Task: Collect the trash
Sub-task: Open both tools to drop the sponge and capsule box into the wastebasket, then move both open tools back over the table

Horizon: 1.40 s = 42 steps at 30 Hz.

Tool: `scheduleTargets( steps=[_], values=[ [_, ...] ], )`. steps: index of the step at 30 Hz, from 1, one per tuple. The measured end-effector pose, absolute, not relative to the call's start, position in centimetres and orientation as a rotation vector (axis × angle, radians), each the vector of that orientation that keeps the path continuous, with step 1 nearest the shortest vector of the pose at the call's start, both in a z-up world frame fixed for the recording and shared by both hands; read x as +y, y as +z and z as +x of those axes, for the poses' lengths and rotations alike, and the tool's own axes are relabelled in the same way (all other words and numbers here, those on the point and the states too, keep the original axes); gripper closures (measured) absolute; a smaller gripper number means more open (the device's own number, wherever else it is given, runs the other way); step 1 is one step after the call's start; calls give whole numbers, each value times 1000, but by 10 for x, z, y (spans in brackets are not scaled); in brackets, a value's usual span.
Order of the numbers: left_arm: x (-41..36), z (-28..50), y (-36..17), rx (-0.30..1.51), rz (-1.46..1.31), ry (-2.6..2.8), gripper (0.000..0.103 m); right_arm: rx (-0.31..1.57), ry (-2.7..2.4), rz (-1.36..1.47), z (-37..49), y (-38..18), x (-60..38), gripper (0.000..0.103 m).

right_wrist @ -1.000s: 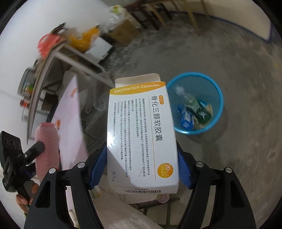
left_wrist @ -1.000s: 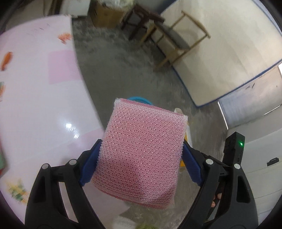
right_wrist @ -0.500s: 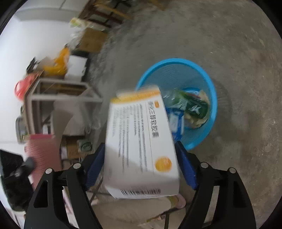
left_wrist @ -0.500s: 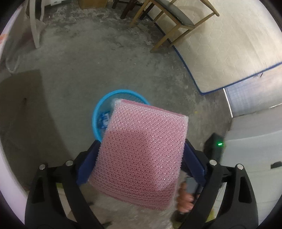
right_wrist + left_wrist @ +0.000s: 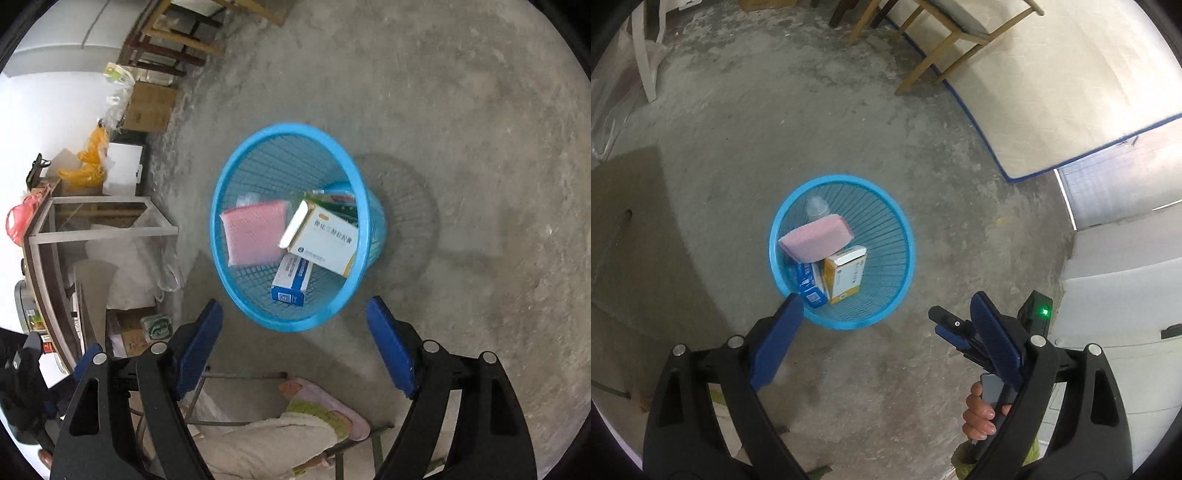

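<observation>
Blue mesh basket (image 5: 886,306) sits on bare concrete floor (image 5: 738,129), and both dropped items are inside it. Left gripper (image 5: 886,314) has jaws spread wide, nothing between the pads; they have just been opening. Right gripper (image 5: 295,325): same, jaws wide and empty, just been opening.

Pink sponge pad (image 5: 815,238) lies tilted in the basket, leaning on the near-left wall in the left wrist view, on top of the other trash. The white-and-orange medicine box (image 5: 846,273) rests just beside it, touching, tilted on edge. A blue-and-white carton (image 5: 809,286) lies under both, against the basket's near rim. A clear plastic bottle (image 5: 817,206) is partly hidden behind the sponge.

Right wrist view: sponge (image 5: 255,232) on the left side of the basket (image 5: 236,288), medicine box (image 5: 323,240) to its right, overlapping the blue carton (image 5: 291,280) below. Some green packaging sits behind the box, too hidden to identify.

The right gripper also shows at lower right in the left wrist view, with the person's hand (image 5: 980,413) wrapped around its handle. Wooden chair legs (image 5: 923,66) and a pale mat (image 5: 1052,92) lie well beyond the basket.
</observation>
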<state>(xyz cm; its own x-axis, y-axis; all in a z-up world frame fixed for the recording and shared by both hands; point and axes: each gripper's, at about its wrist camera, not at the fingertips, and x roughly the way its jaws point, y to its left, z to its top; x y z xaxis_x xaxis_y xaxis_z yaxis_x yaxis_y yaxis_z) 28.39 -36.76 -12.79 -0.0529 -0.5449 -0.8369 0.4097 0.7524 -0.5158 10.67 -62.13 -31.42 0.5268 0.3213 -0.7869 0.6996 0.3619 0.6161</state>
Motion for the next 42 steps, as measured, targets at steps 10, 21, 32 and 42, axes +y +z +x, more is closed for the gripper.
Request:
scheduleTargets(
  steps=[10, 21, 32, 42],
  values=[
    [-306, 250, -42, 1238, -64, -849, 15, 929, -185, 1121, 103, -232, -594, 25],
    [-135, 184, 14, 996, -107, -634, 15, 919, 164, 888, 134, -127, -503, 19],
    [17, 127, 32, 811, -197, -297, 15, 908, 506, 671, 162, -31, -379, 19],
    [106, 91, 29, 671, -250, -79, 15, 942, 797, 561, 188, 40, -248, 19]
  ],
)
